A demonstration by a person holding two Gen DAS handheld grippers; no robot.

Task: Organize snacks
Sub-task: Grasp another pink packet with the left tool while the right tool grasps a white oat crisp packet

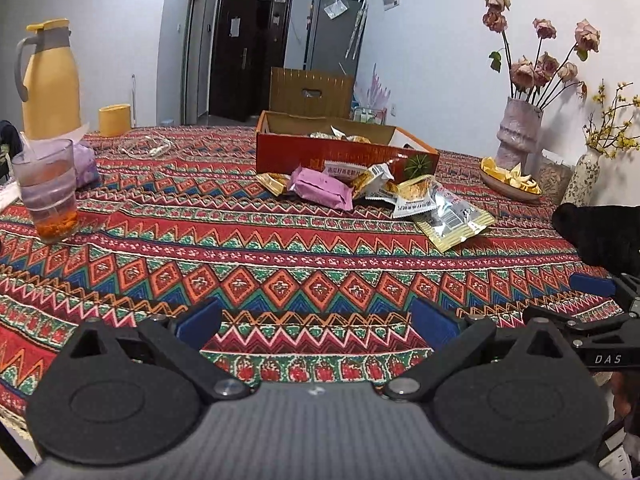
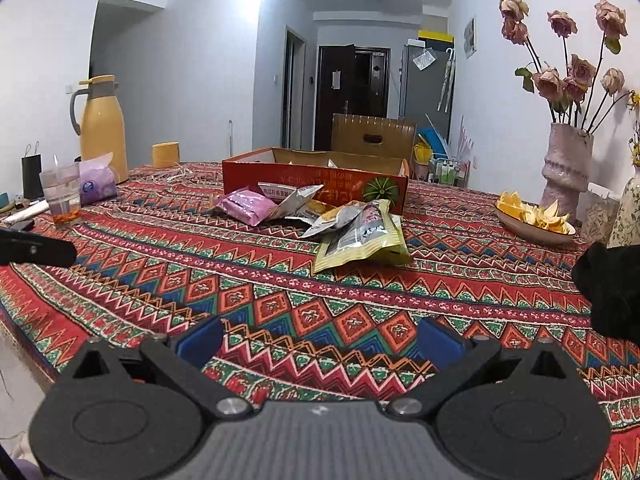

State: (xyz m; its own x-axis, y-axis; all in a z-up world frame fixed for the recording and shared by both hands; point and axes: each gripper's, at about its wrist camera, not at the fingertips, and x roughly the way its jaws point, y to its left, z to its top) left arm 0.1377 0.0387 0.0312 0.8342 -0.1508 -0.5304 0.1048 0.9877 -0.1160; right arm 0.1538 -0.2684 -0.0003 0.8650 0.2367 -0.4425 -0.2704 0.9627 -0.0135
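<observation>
Everywhere patterned tablecloth point(image 1: 280, 248), grey walls point(image 2: 208, 60), dark door point(image 2: 352, 92) beyond.

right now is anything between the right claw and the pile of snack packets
No. In the right wrist view only bare patterned tablecloth lies between the open right claw and the yellow-green foil snack packet at the pile's near edge.

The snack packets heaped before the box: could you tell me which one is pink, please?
The pink packet at the heap's left end; the others are white, silver or yellow-green.
</observation>
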